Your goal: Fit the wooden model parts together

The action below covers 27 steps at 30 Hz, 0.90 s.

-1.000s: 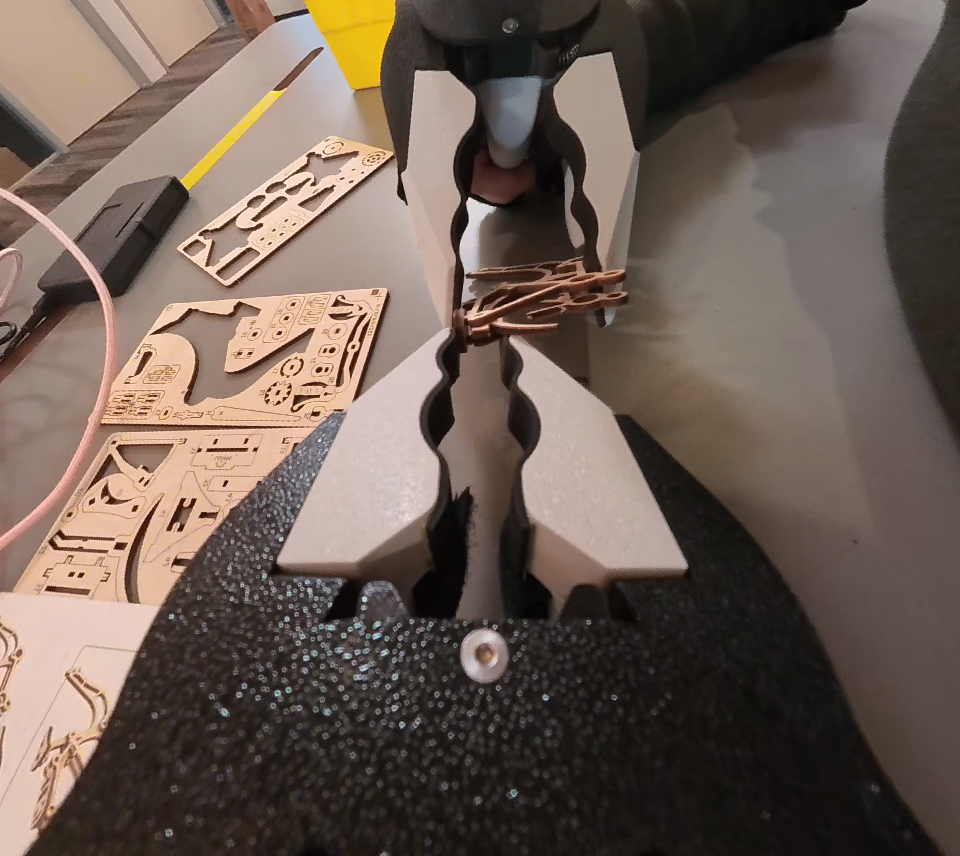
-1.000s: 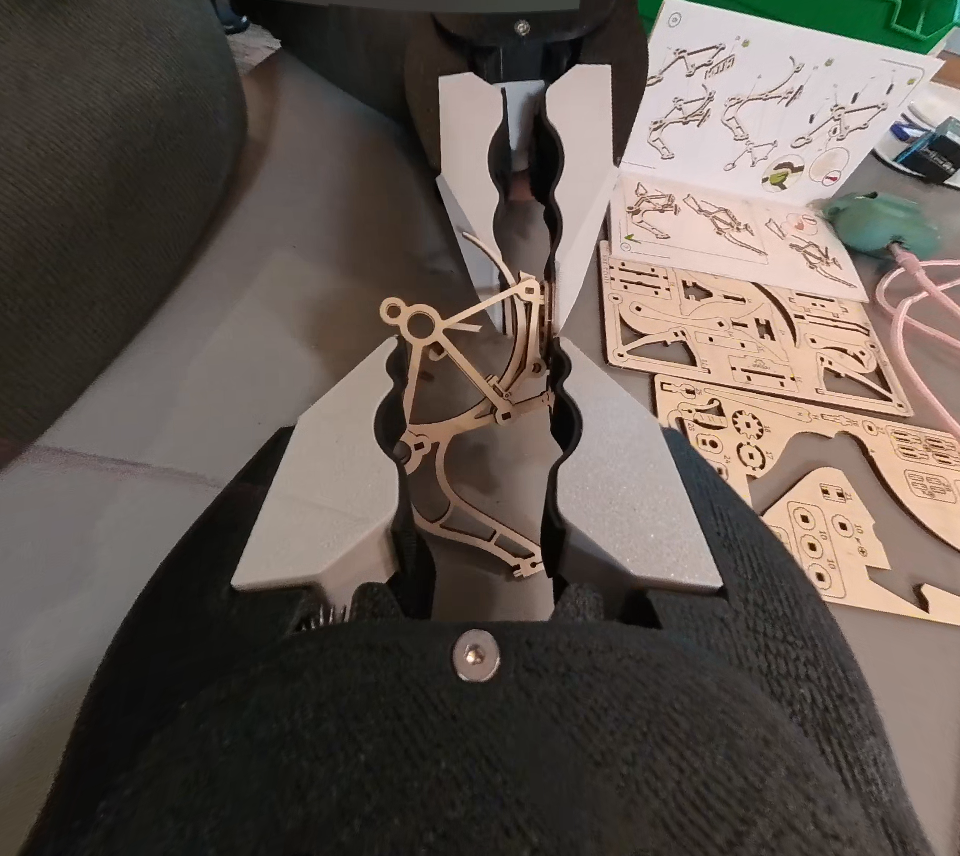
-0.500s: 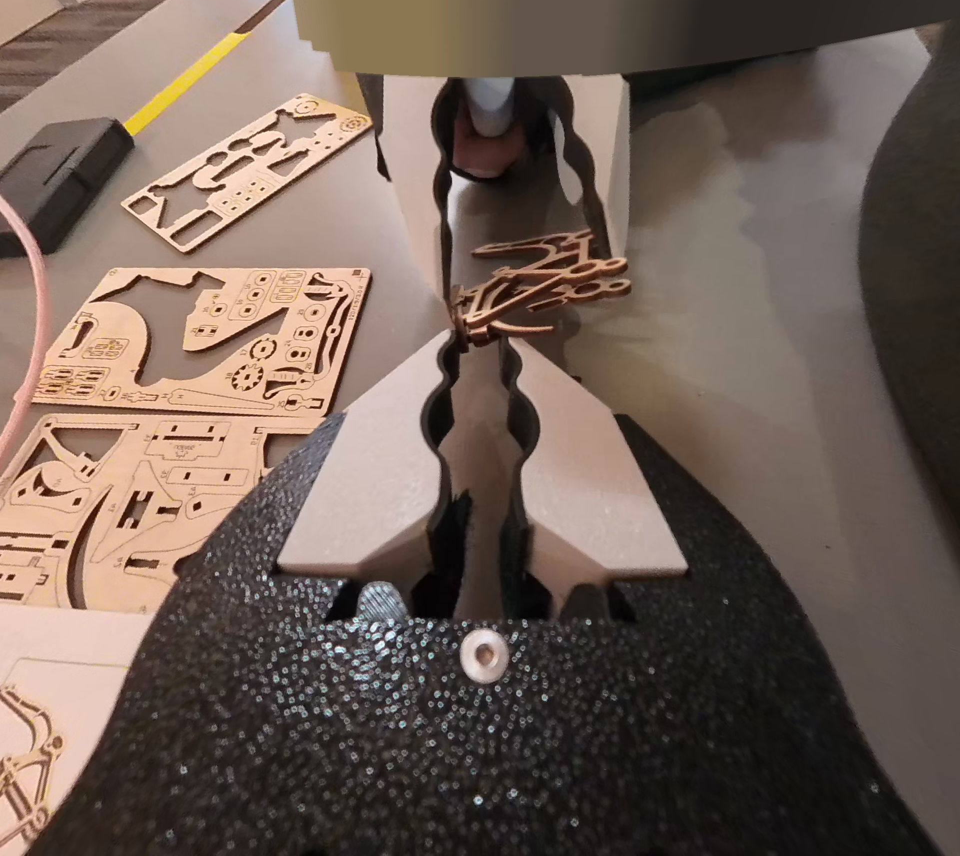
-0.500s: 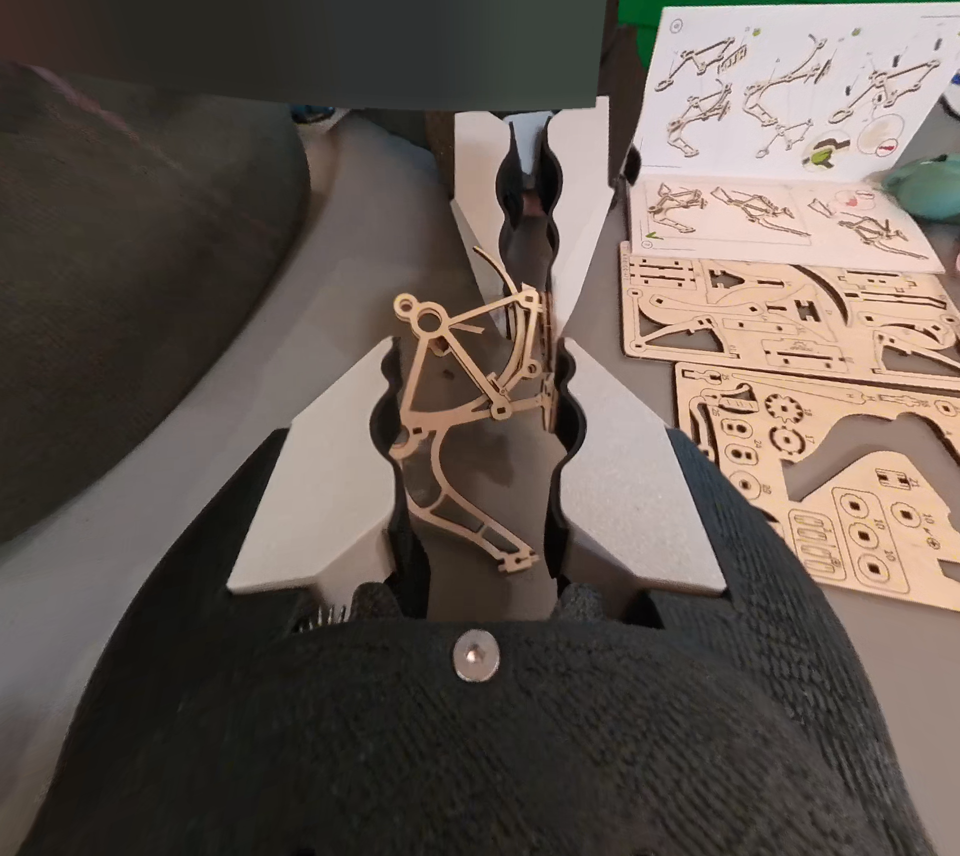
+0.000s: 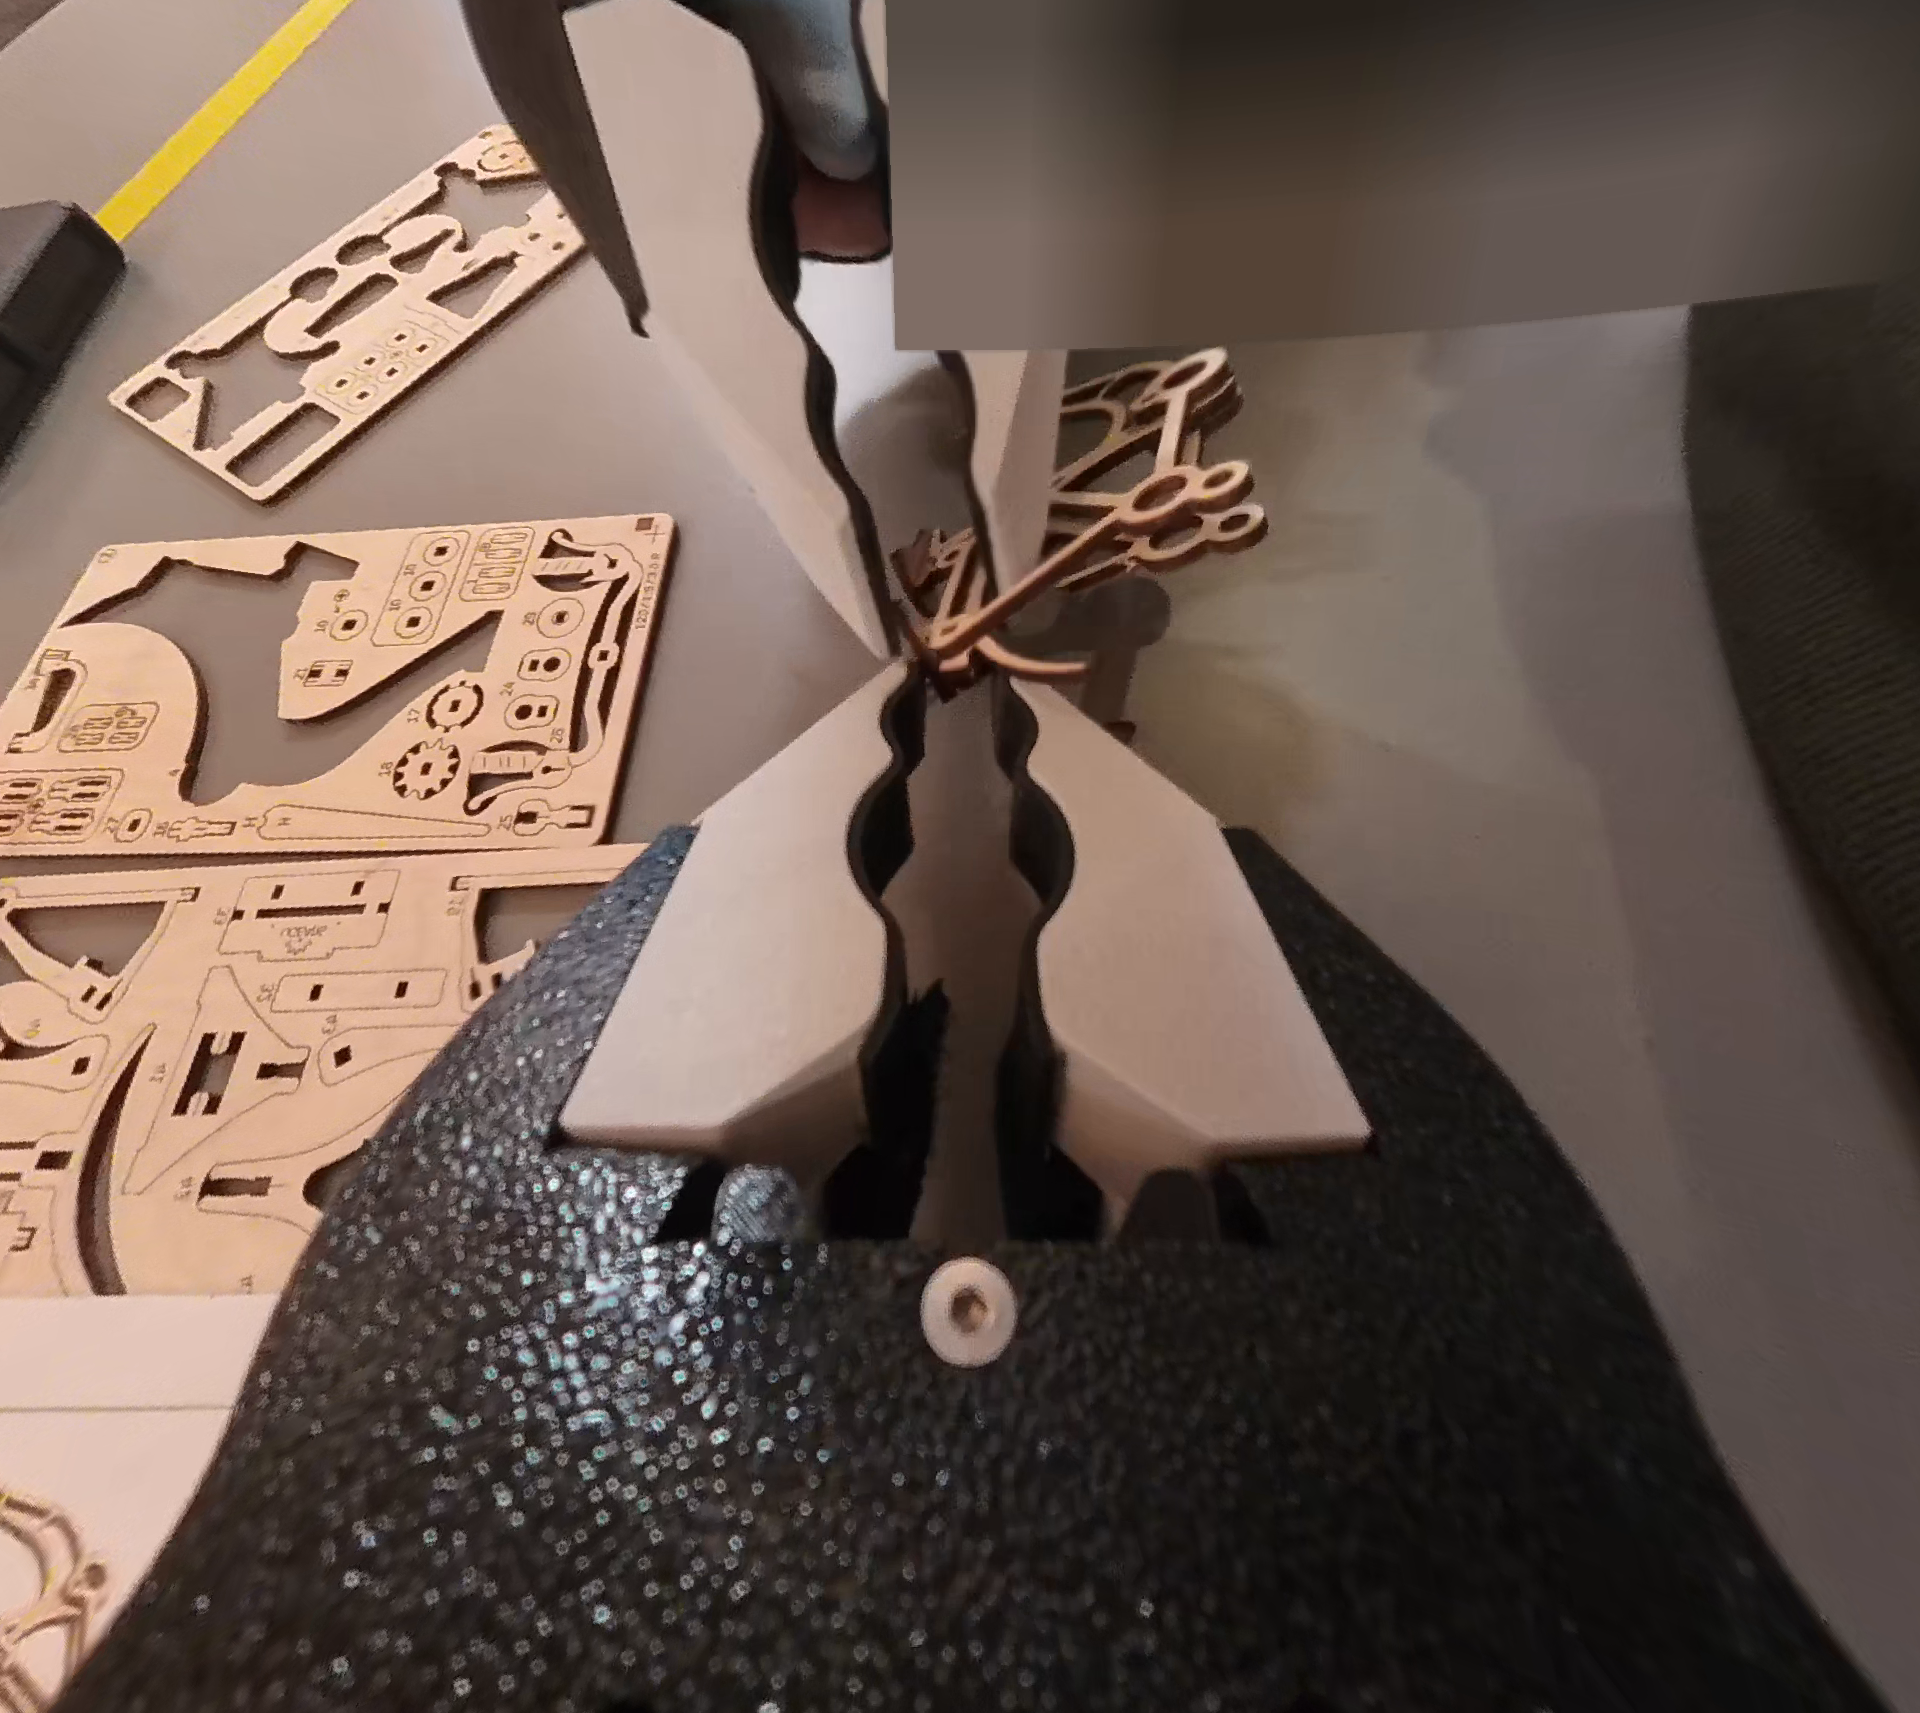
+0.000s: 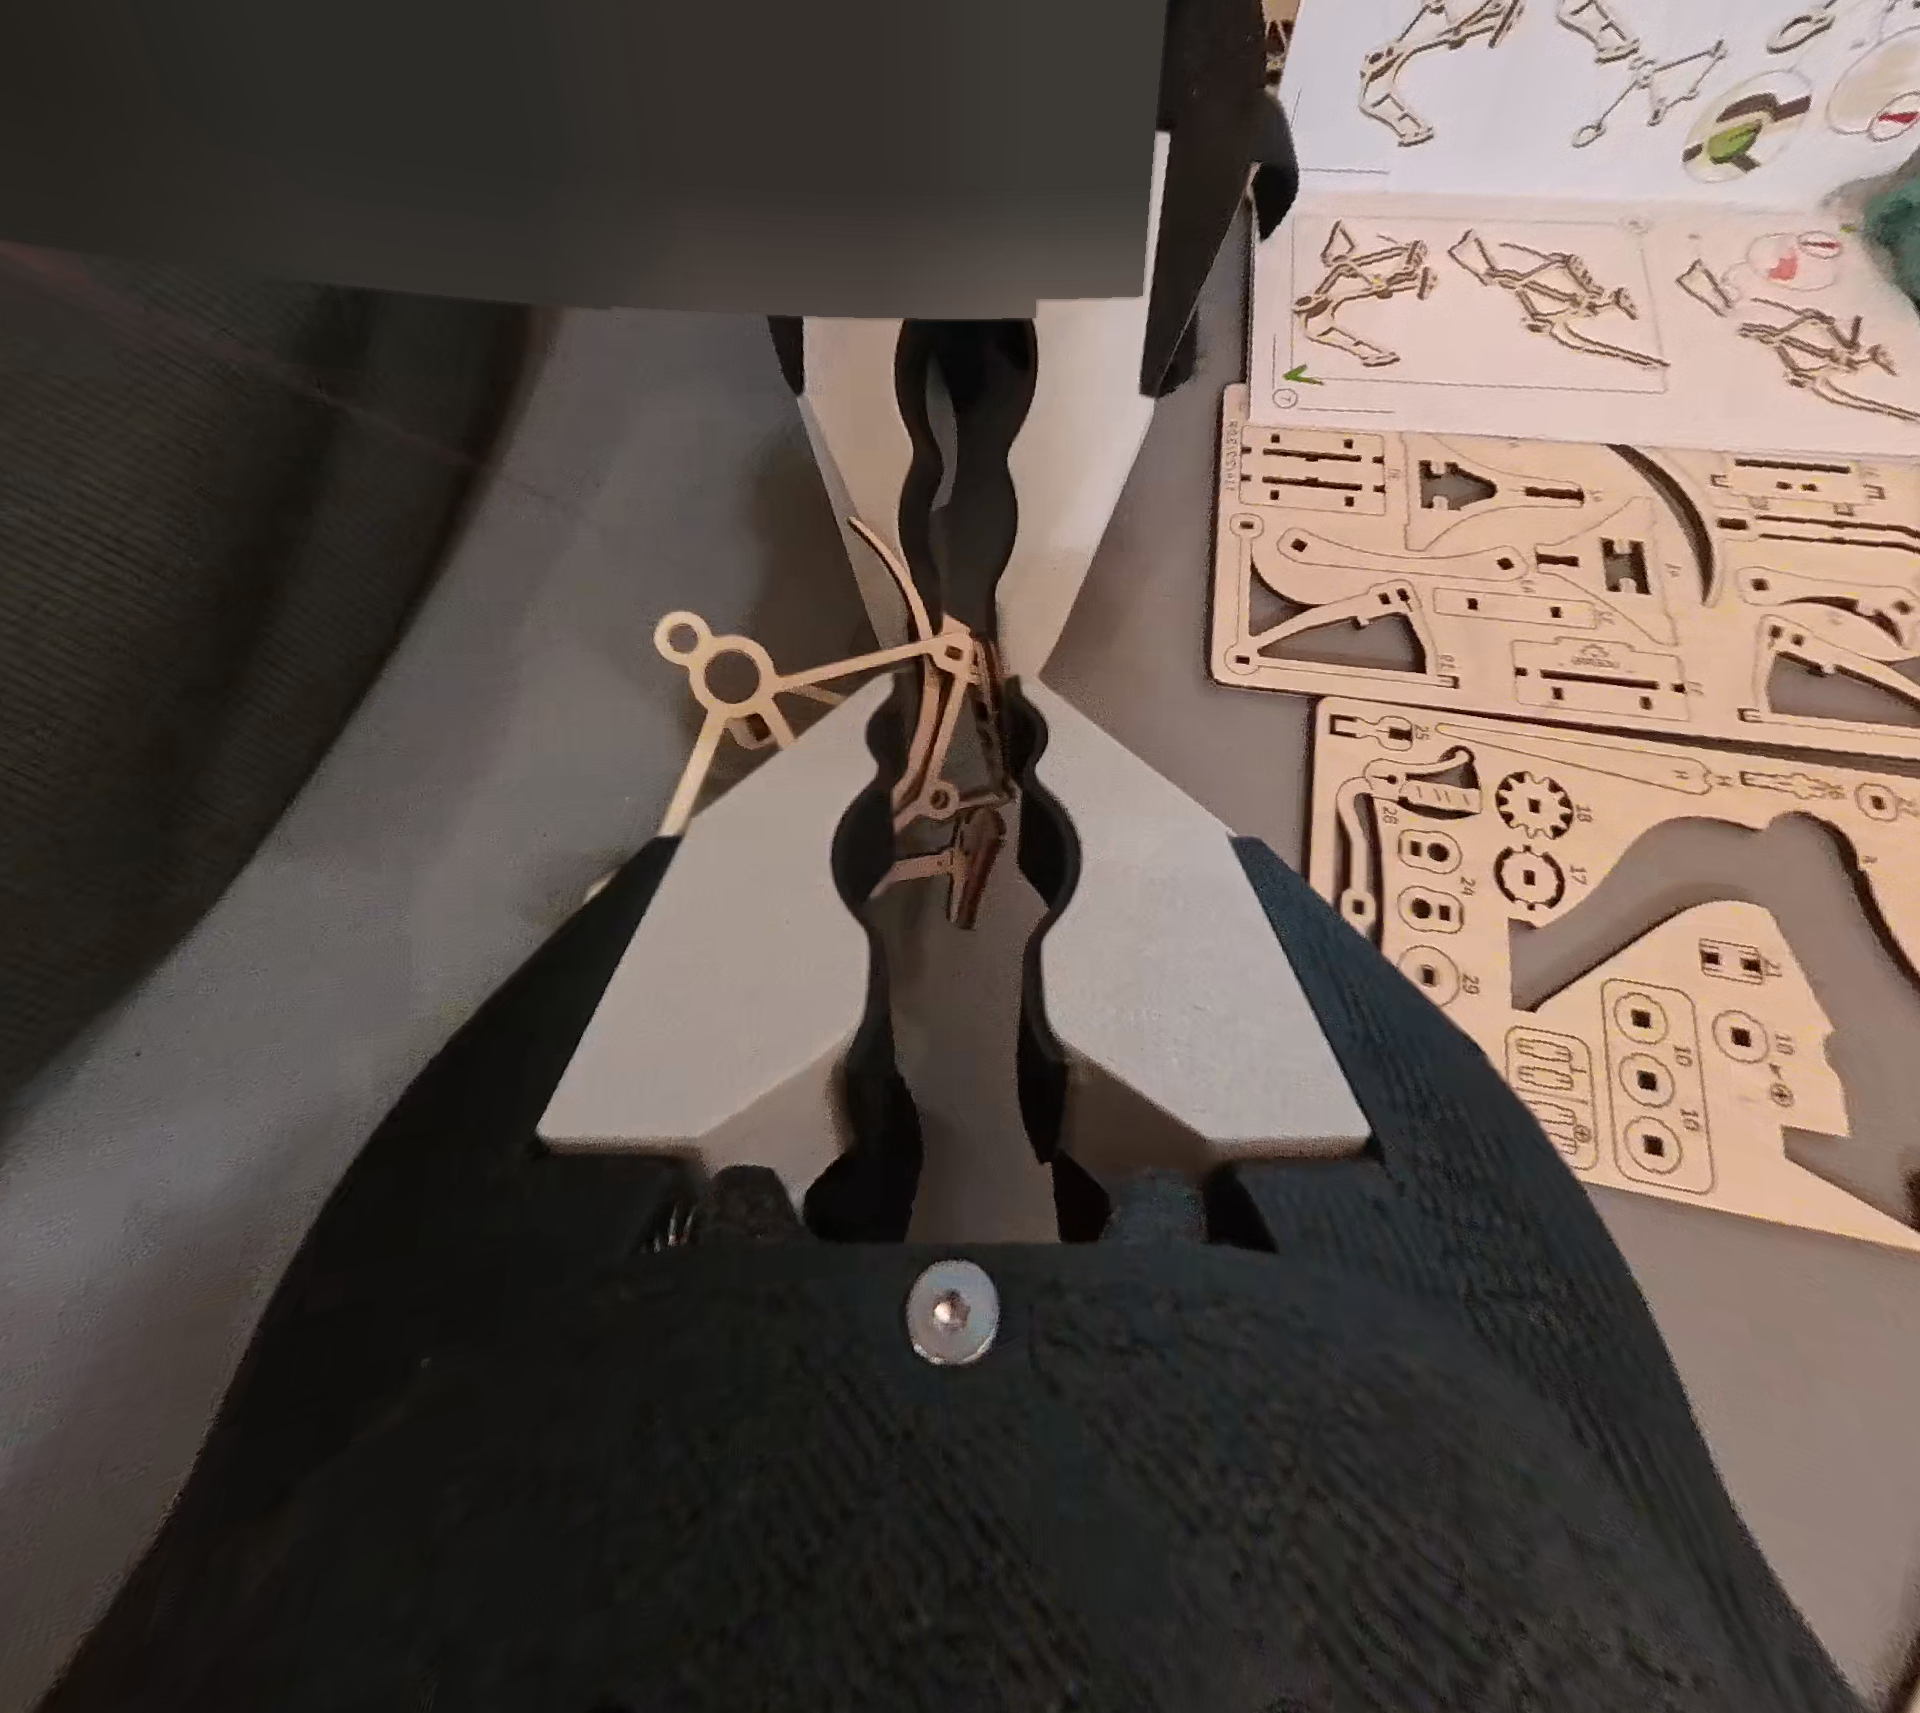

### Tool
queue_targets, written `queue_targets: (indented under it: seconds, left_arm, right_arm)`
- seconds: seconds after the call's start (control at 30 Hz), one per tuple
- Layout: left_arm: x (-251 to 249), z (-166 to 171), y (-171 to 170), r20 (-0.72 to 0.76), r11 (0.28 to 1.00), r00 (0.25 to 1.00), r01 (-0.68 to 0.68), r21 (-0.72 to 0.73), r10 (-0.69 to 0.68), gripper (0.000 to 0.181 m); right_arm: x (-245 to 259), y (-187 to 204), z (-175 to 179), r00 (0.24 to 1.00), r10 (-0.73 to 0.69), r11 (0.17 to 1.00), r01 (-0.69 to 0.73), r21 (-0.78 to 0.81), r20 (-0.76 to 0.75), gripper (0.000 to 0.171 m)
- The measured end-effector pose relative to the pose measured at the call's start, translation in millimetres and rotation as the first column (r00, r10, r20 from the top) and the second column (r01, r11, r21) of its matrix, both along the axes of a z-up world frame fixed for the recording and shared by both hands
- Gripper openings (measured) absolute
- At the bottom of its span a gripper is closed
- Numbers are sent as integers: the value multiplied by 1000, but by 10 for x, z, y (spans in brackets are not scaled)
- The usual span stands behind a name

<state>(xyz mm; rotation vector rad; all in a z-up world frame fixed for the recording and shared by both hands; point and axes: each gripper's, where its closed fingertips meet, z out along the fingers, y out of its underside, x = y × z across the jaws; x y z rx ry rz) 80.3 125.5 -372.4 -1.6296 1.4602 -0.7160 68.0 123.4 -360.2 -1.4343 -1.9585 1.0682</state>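
Your left gripper (image 5: pixel 951 676) is pinched nearly shut on one end of the model (image 5: pixel 1122 520), tips closed on a thin edge of it; the rest of the wooden frame fans out past the tips, above the table (image 5: pixel 1403 728) and not touching it as far as you can tell. Your right gripper (image 6: pixel 961 697) meets it tip to tip from the other side, jaws a narrow gap apart with curved struts of the model (image 6: pixel 935 728) between them, so it looks clamped, though the contact itself is hard to make out. A ringed strut (image 6: pixel 727 676) sticks out past its left finger. Blurred patches hide the upper part of each opposing gripper. Punched part sheets (image 5: pixel 343 676) lie toward the table's left edge, cut off by the frame, and beyond them an open booklet (image 6: pixel 1558 105), also cropped
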Motion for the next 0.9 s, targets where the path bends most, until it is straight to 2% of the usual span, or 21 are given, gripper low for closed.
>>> queue_targets:
  seconds: [0.2,0.43,0.73,0.9]
  left_arm:
    - [6,-45,-11,-32,1000,999,8,19,-7,3]
    - [15,-92,-34,-58,1000,998,25,-5,-25,9]
    - [23,-22,-99,-1,995,997,75,-66,-75,13]
    - [34,43,-74,41,996,998,58,-65,-55,20]
  right_arm:
    - [44,-16,-87,999,7,999,-9,33,48,23]
    - [78,-46,-134,998,28,998,-32,55,63,12]
    - [74,-68,-116,1000,26,994,-27,108,12,11]
    - [70,-67,-54,998,20,996,-14,88,-62,11]
